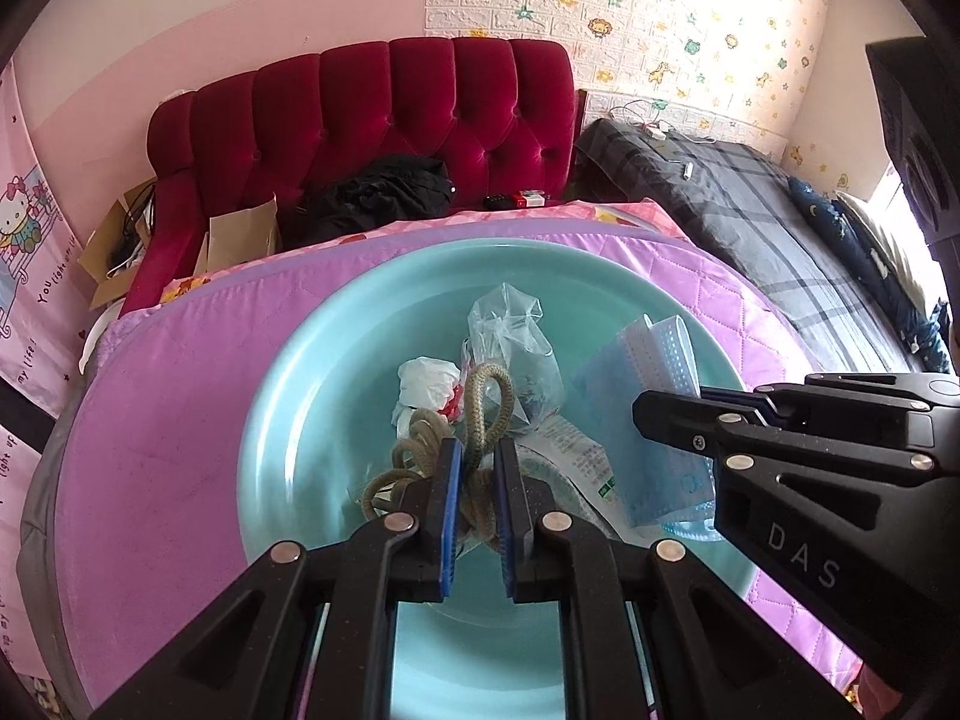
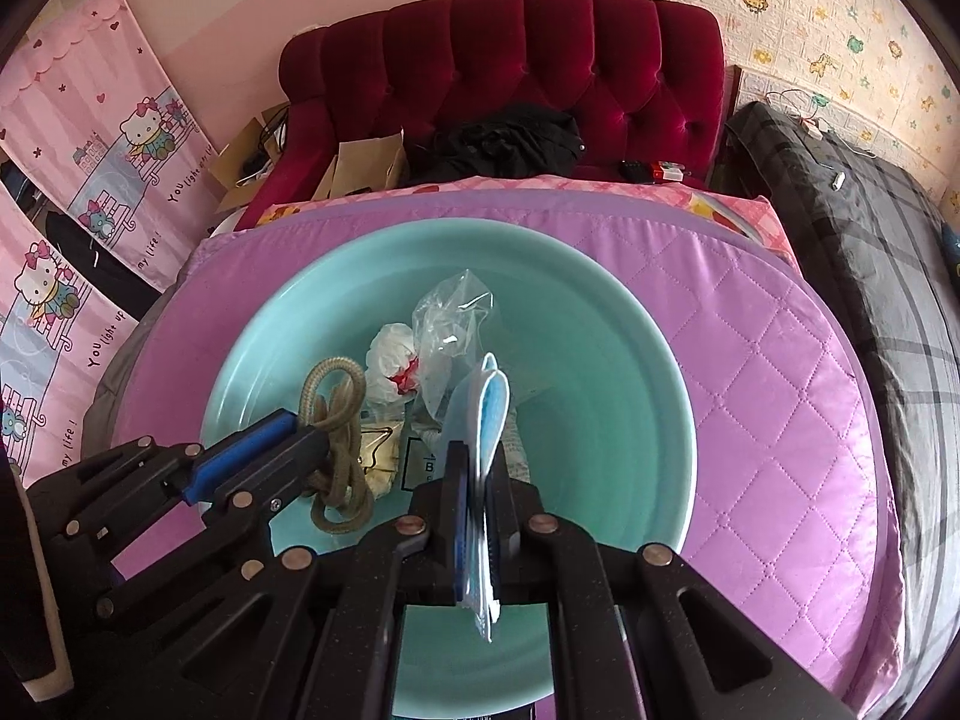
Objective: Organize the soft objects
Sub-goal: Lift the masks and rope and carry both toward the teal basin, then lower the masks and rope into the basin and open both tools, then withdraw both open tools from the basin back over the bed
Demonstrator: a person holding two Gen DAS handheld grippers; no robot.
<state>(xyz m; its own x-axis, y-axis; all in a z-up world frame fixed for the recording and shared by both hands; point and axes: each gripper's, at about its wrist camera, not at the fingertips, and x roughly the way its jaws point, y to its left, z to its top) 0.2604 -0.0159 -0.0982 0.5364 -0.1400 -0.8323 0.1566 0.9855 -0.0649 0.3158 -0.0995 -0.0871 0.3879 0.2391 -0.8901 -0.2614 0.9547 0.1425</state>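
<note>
Soft objects sit in one round teal plastic basin (image 1: 300,396), smooth and glossy, resting on a purple quilted cover (image 1: 168,408) with diamond stitching.

Room: one dark red tufted velvet headboard (image 1: 384,114) behind, pink wall to the left with cartoon cat hangings (image 2: 90,180), white embossed brick-pattern wall with small animal stickers to the right. One bed with a grey plaid blanket (image 1: 738,222) at the right. Black clothing (image 1: 372,192) and brown cardboard (image 1: 246,228) lie near the headboard.

Count in basin:
- 1 coil of olive braided rope (image 1: 480,420), looped and knotted.
- 1 clear plastic bag (image 1: 510,330), crinkled, standing upright.
- 1 white crumpled wad (image 1: 423,384) with a red spot, just beside the bag.
- 1 blue pleated face mask (image 2: 489,414), possibly several stacked; cannot tell.
- 1 flat printed packet (image 1: 576,450) under the rope and mask.

Left tool (image 1: 478,468): blue-padded fingers close together, clamped on the rope, with part of the coil between them.

Right tool (image 2: 477,480): fingers nearly together, clamped on the face mask, which stands on edge between them and hangs below the pads. In the left wrist view the mask spreads flat in front of the right tool.

Both tools are over the basin, near each other.
</note>
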